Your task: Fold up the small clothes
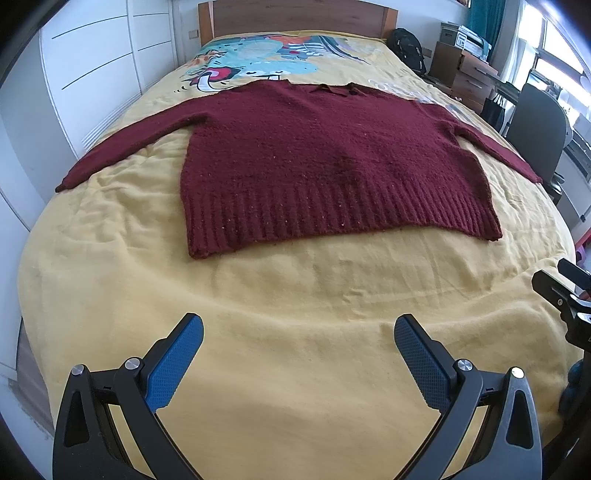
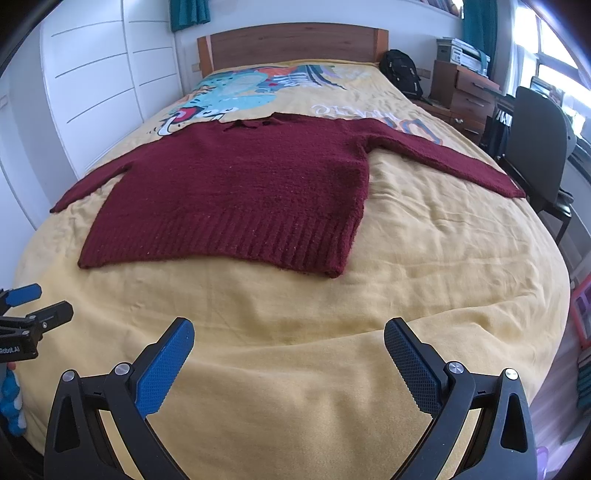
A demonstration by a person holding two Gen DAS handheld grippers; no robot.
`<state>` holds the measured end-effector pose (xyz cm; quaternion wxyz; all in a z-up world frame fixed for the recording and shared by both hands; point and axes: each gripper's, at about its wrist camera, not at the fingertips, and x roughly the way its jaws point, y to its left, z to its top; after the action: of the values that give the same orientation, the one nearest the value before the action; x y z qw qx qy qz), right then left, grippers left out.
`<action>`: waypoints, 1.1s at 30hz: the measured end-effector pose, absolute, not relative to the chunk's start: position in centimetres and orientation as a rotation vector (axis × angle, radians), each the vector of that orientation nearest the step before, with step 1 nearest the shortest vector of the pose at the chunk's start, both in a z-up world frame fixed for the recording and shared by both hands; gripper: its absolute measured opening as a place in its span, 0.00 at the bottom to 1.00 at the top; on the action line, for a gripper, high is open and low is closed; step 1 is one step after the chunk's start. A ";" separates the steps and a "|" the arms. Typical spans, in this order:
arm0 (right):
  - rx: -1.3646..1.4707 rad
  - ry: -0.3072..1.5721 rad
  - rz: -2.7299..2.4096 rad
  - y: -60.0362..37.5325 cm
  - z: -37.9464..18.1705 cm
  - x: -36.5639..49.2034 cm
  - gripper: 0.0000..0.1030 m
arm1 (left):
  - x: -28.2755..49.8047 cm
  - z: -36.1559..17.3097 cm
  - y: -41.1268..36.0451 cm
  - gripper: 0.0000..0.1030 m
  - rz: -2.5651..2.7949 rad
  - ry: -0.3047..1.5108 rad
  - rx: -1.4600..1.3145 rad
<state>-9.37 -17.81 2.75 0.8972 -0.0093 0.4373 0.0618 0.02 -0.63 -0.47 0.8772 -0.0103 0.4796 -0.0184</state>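
A burgundy knit sweater (image 1: 332,147) lies spread flat across the middle of the bed, collar toward the wooden headboard (image 1: 295,16) and both sleeves stretched out to the sides. Its body is a nubbly, fuzzy knit, and a broad ribbed band runs along the hem nearest the cameras. Under it is a soft yellow bedspread (image 1: 277,314), lightly wrinkled and creased, with a colourful cartoon print up near the headboard.

The left gripper (image 1: 299,336) hovers over bare bedspread on the near side of the hem, well apart from the sweater. Its jaws are spread wide with nothing between them; the blue pads (image 1: 177,365) have a fine dimpled texture and sit on black arms with round metal pins. The right gripper (image 2: 290,339) stands the same way, wide open and holding nothing, also short of the hem. Each gripper shows at the edge of the other's view.

White wardrobe doors (image 1: 92,74) line the left side of the bed. On the right stand a dark office chair (image 2: 535,147), close to the sleeve end, a wooden drawer unit (image 2: 465,96) with boxes on top, and a black backpack (image 2: 400,72) against the wall.
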 end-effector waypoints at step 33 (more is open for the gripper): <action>-0.022 0.915 0.124 -17.9 2.6 -9.3 1.00 | 0.0 -0.9 -0.6 0.99 -0.029 1.014 -0.021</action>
<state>-9.26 -17.88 2.61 0.8953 -0.0106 0.4412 0.0596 0.02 -0.64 -0.90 0.8740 -0.0102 0.4857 -0.0139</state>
